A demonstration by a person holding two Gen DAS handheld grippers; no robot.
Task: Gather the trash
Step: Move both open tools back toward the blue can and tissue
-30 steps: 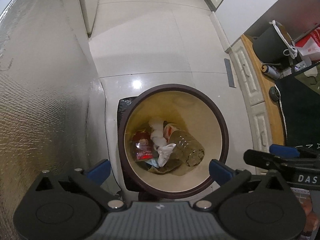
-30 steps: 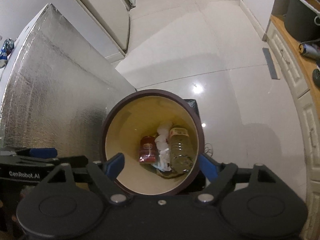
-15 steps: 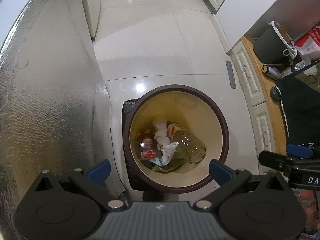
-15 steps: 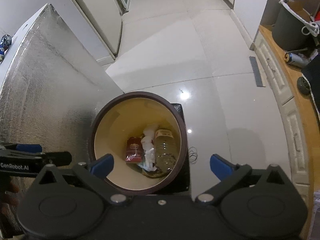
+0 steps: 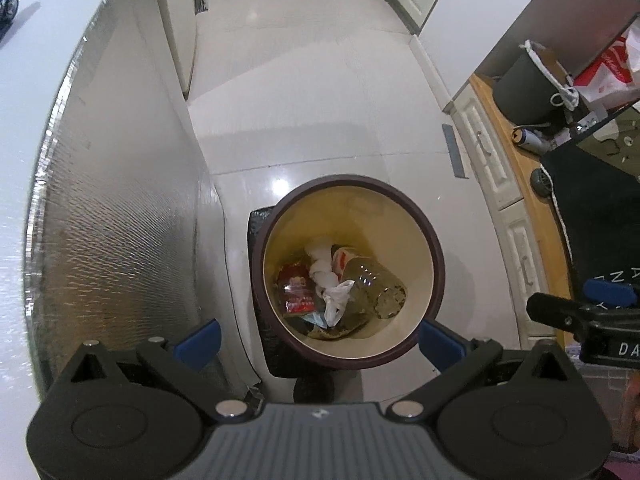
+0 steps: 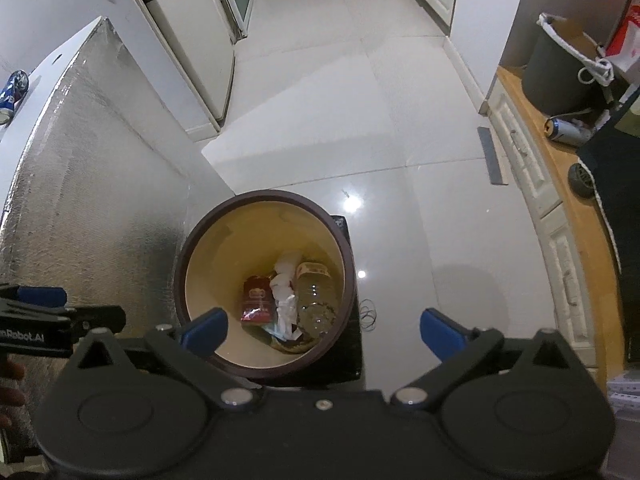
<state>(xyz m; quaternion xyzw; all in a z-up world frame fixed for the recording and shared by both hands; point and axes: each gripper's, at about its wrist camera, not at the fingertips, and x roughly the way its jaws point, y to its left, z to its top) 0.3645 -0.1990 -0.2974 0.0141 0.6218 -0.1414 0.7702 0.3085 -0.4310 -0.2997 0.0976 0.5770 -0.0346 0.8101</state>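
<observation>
A round trash bin with a dark brown rim [image 5: 438, 264] [image 6: 347, 256] stands on the white tiled floor below both grippers. Inside lie a clear plastic bottle [image 5: 374, 286] [image 6: 318, 300], a red wrapper [image 5: 295, 289] [image 6: 256, 300] and crumpled white tissue [image 5: 326, 276] [image 6: 285, 288]. My left gripper [image 5: 318, 338] is open and empty, high above the bin's near rim. My right gripper [image 6: 322, 328] is open and empty, above the bin's near right side. Each gripper shows at the edge of the other's view.
A silver foil-covered box [image 5: 112, 208] [image 6: 92, 184] stands left of the bin. A white cabinet with a wooden top [image 5: 520, 168] [image 6: 532, 168] runs along the right, bearing a dark bucket [image 6: 560, 68] and a can [image 6: 564, 130]. A fridge [image 6: 192, 40] stands beyond.
Both grippers have risen and drawn back from the bin, which now looks smaller. The right gripper's fingers have spread wider. The trash in the bin has not moved.
</observation>
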